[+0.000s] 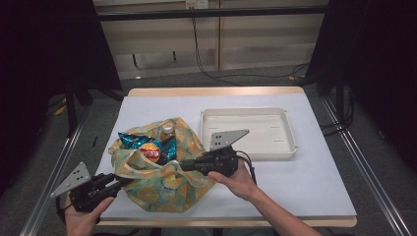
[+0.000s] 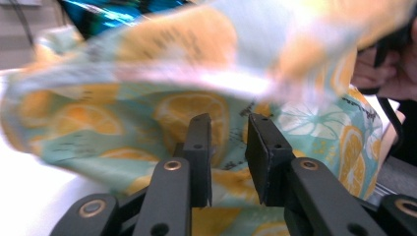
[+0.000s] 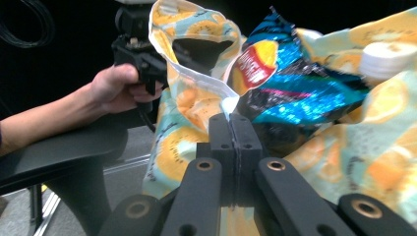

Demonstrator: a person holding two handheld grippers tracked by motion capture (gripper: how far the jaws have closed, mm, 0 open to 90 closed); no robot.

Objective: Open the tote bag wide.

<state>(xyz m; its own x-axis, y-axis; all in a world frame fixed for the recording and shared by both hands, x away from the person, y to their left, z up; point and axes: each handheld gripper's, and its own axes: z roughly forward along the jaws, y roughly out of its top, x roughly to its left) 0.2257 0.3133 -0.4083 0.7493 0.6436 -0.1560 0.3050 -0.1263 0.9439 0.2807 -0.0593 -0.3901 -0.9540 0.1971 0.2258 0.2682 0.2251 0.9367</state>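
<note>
At the counter's [image 1: 314, 182] near left corner, the left gripper [image 1: 117, 182] lies level in the person's hand, its jaws slightly parted against the fabric bag [image 1: 162, 184] with nothing pinched. The bag, mint with orange slices, slumps open at centre-left, holding a blue chip packet [image 1: 147, 146] and a bottle [image 1: 167, 131]. The right gripper [image 1: 184, 165] points left, jaws closed on the bag's rim. Behind sits a white tray [image 1: 290, 132].
</note>
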